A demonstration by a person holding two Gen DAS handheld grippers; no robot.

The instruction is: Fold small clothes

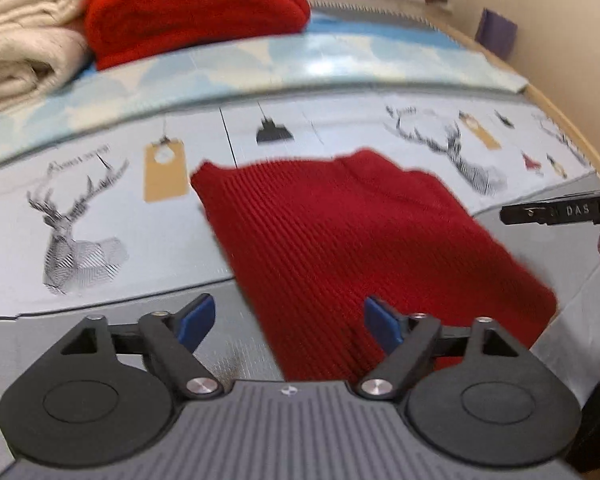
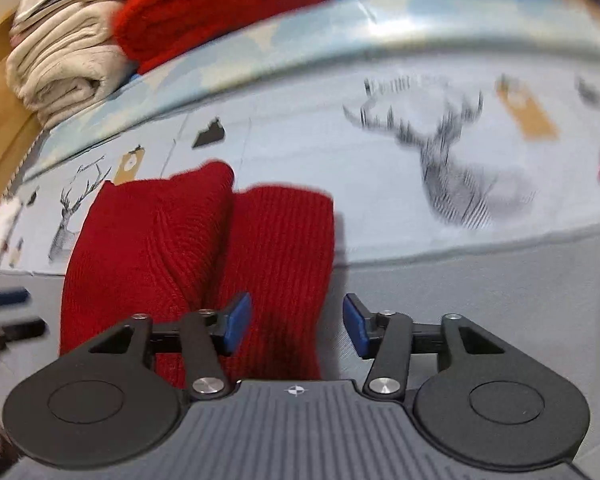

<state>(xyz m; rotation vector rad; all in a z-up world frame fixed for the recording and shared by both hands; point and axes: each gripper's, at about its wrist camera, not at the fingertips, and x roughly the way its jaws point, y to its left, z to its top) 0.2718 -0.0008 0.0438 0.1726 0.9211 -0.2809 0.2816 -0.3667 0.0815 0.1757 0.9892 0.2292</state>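
A dark red ribbed knit garment (image 1: 352,248) lies folded flat on the grey deer-print mat (image 1: 80,216). My left gripper (image 1: 288,322) is open and empty, hovering over the garment's near left edge. The right gripper shows as a black finger (image 1: 556,210) at the right edge. In the right wrist view the garment (image 2: 204,248) lies with one layer folded over another. My right gripper (image 2: 296,322) is open and empty above its near right edge. The left gripper's fingers (image 2: 8,296) show blurred at the far left.
A folded bright red garment (image 1: 196,8) and folded cream clothes (image 1: 24,36) are stacked at the back left on a blue cloud-print mat (image 1: 260,60). They also show in the right wrist view (image 2: 220,4). A wooden edge (image 1: 572,128) borders the right side.
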